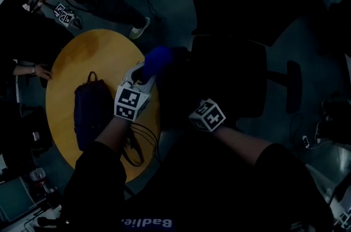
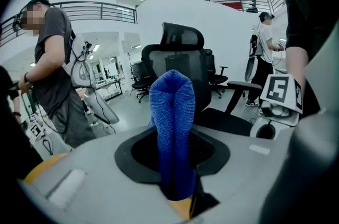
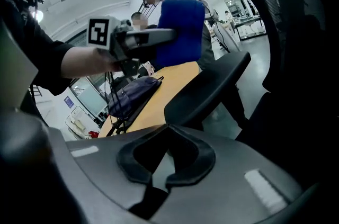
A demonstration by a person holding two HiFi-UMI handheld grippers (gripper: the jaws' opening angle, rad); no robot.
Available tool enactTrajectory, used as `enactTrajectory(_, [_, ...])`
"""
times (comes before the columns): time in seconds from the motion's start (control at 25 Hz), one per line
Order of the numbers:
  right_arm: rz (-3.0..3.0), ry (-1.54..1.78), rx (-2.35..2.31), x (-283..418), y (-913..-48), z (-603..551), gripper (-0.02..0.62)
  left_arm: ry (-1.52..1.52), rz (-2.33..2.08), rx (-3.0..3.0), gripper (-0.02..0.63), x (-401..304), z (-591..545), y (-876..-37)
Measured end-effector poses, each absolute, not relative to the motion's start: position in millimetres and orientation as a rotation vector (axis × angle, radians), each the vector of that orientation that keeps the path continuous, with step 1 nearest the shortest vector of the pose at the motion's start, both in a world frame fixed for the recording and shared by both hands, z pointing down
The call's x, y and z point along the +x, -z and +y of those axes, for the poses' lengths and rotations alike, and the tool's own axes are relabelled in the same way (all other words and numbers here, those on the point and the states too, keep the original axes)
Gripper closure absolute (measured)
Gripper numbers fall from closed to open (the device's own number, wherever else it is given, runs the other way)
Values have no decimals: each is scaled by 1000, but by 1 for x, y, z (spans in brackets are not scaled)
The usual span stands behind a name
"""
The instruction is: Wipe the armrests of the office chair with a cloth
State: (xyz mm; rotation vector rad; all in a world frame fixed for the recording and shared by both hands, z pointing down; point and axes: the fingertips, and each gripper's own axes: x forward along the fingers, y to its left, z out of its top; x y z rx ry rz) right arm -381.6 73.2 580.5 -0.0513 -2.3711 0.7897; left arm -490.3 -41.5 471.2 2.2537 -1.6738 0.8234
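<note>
My left gripper [image 1: 146, 75] is shut on a folded blue cloth [image 1: 158, 58], which sticks up from between its jaws [image 2: 172, 106]. It hovers over the right rim of the round yellow table [image 1: 71, 61], just left of the black office chair [image 1: 236, 77]. In the right gripper view the cloth [image 3: 180, 32] hangs above the chair's near armrest [image 3: 206, 91]. My right gripper [image 3: 168, 130] is shut with nothing in it, low beside that armrest; its marker cube [image 1: 207, 114] shows in the head view. The far armrest [image 1: 294, 86] lies to the right.
A dark bag [image 1: 92, 113] and black cables [image 1: 137, 144] lie on the table. A person [image 2: 53, 74] stands beyond the table, and a hand [image 1: 41, 72] rests on its left rim. More chairs [image 2: 142, 75] and another person [image 2: 264, 53] stand farther off.
</note>
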Motion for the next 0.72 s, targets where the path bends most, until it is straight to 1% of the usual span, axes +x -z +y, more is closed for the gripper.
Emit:
enactTrajectory(0.36, [-2371, -811, -31, -380, -584, 69, 591, -934, -1579, 2347, 476, -484, -133, -485])
enactTrajectory(0.72, [-2392, -793, -47, -379, -583, 67, 591, -1072, -1349, 2391, 476, -448, -165, -536])
